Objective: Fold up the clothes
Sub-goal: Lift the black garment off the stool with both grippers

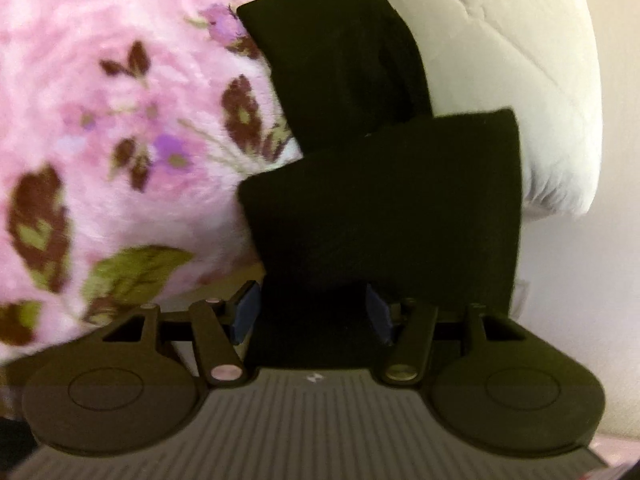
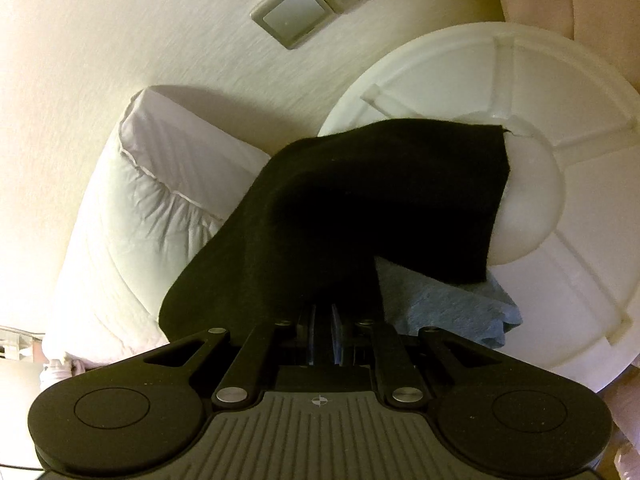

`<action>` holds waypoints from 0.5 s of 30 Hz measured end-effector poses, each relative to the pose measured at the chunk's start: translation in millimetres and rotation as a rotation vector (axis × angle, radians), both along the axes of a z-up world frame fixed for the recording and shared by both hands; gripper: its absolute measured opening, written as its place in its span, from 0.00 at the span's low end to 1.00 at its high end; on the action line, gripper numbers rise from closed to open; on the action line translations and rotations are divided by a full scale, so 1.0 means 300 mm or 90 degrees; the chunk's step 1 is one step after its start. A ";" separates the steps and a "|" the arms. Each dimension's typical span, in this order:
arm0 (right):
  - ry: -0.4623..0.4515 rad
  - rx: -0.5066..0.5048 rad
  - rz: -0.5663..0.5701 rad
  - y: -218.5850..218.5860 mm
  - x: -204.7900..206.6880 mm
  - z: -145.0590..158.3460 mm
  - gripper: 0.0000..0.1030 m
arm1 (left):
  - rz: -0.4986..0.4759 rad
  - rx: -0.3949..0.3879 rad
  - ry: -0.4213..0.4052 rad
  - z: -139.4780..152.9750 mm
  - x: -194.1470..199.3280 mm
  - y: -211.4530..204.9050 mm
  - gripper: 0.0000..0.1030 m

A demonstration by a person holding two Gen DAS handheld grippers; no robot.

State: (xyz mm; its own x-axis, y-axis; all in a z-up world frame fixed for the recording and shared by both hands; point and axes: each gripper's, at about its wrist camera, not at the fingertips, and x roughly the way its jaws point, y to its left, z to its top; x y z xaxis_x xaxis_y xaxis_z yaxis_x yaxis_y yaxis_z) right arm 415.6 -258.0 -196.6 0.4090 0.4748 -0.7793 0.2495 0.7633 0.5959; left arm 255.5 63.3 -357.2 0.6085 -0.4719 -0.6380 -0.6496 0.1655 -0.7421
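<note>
Left gripper [image 1: 312, 312]: fingers parted, black cloth [image 1: 380, 208] draped between; grip uncertain.
Right gripper [image 2: 323, 340]: fingers pressed together, clamping cloth [image 2: 360, 208].
Progress: cloth raised, doubled over; laying flat remained.

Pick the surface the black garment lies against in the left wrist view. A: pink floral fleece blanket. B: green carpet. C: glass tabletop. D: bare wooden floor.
A: the black garment trails from the left tool across the pink floral blanket, with a white pillow on its other side.
</note>
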 end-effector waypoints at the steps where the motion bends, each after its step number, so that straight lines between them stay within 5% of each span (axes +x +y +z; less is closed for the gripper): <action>1: -0.007 0.000 0.002 0.001 0.002 0.003 0.11 | 0.015 -0.006 -0.009 -0.001 0.002 -0.003 0.52; 4: -0.032 -0.002 0.007 0.005 0.016 0.012 0.11 | 0.035 -0.008 -0.055 0.014 0.016 -0.011 0.51; 10: -0.055 0.015 -0.013 0.010 0.065 -0.004 0.11 | -0.005 0.044 -0.146 0.112 0.044 -0.018 0.13; 15: -0.054 0.033 -0.034 0.013 0.089 -0.047 0.11 | -0.055 0.096 -0.166 0.187 0.082 -0.014 0.13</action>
State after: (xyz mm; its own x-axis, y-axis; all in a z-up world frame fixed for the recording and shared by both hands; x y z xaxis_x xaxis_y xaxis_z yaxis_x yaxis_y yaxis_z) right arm 442.4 -254.0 -210.7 0.4980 0.4888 -0.7163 0.2367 0.7180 0.6545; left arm 280.2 59.0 -301.1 0.7222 -0.4412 -0.5326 -0.4193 0.3331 -0.8445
